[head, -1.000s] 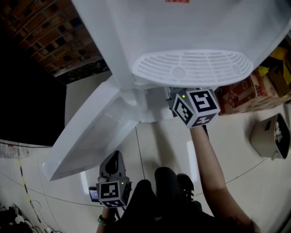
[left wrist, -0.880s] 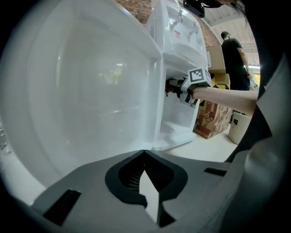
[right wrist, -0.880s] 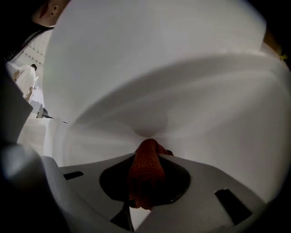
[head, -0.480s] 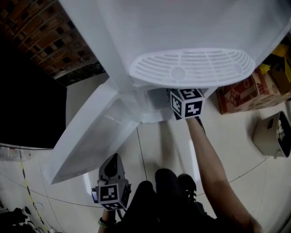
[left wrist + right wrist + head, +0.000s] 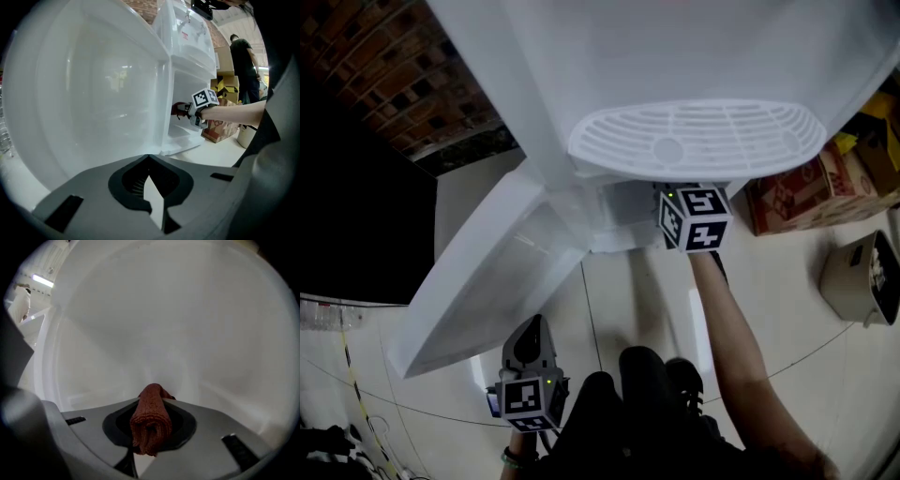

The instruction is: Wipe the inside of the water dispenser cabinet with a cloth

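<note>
The right hand-held gripper is clenched on a rust-brown cloth of coarse knitted texture. The cloth is rolled into a thick fold that stands up between the two grey jaws and hangs a little over their lower edge. In the right gripper view it is inside the cabinet of the tall white plastic water dispenser. Around it there is only the smooth, matt white cabinet wall, and I cannot tell if the cloth touches this wall.

In the head view the jaws and the cloth are hidden under the white oval drip tray with a ribbed grille. Only the gripper's cube with black-and-white square markers and the person's bare forearm show there. In the left gripper view the cloth is a small dark red spot at the cabinet opening, just ahead of the cube.

The left hand-held gripper is closed and holds nothing. Its grey jaws meet at the tips, with a dark ribbed hollow behind them. It is low, beside the person's dark-clothed legs, and it faces the glossy white cabinet door, which stands wide open.

Beside the dispenser, brown cardboard boxes with red print and a beige bin stand on the pale tiled surface. A red brick wall is behind, partly cut off by the edge of the picture. Far back in the left gripper view stands another person in dark clothes, too small to make out well.
</note>
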Motion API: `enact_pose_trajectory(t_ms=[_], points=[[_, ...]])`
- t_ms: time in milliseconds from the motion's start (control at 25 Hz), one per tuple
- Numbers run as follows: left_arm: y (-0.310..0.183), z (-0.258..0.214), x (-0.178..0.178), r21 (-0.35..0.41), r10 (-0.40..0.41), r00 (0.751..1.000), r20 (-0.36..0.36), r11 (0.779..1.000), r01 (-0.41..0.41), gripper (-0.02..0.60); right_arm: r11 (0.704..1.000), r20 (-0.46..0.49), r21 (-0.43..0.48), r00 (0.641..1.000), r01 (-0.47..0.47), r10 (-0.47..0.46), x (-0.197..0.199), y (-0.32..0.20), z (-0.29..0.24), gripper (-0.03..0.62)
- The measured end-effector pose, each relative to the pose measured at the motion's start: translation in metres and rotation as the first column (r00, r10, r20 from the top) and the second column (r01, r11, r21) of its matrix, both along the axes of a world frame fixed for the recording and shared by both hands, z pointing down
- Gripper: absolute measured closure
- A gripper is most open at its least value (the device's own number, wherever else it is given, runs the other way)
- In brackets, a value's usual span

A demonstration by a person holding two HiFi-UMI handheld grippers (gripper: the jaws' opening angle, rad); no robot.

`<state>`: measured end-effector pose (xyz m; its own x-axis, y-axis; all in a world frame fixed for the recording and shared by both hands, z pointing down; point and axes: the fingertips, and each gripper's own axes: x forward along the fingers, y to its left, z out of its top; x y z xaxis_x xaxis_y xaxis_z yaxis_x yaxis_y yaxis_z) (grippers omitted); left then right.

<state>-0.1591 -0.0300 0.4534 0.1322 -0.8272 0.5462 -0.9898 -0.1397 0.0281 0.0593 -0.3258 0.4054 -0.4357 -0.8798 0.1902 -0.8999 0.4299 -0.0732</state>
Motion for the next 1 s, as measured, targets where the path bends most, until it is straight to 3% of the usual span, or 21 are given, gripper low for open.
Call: enact_pose_trajectory(t_ms=[120,200,400,600,840,1000], points=[[0.0,0.0,0.003,-0.004,0.003,1.0,-0.003,1.0,-0.003,0.592,0.991,-0.005,0.124,0.998,-0.055,0.056,0.015,-0.001,-0.045,0.517],[0.0,0.0,0.006,-0.007,0.008,1.0,-0.006,1.0,-0.008,0.591,0.987,-0.022,0.142,0.997,-0.074,0.077,0.02,-0.006,-0.05,0.517],[0.002,-0.001,0.007,-0.007,0.013,1.0,-0.008,1.0,-0.013,0.592,0.993,-0.088,-0.012,0.989,-0.118,0.117,0.033,-0.012,0.012,0.517],[0.002,0.002,0.004,-0.012,0.005,1.0,-0.007,1.0,-0.005,0.592,0.979,-0.174,-0.15,0.979,-0.135,0.108,0.036,0.001,0.075,0.519],[0.001,0.001,0.008,-0.01,0.009,1.0,-0.007,1.0,-0.009,0.592,0.97,-0.166,-0.198,0.98,-0.145,0.112,0.044,0.007,0.091,0.517],[-0.003,-0.001,0.012,0.002,0.019,1.0,0.0,1.0,-0.019,0.592,0.982,-0.143,-0.157,0.987,-0.101,0.079,0.036,0.02,0.072,0.519]])
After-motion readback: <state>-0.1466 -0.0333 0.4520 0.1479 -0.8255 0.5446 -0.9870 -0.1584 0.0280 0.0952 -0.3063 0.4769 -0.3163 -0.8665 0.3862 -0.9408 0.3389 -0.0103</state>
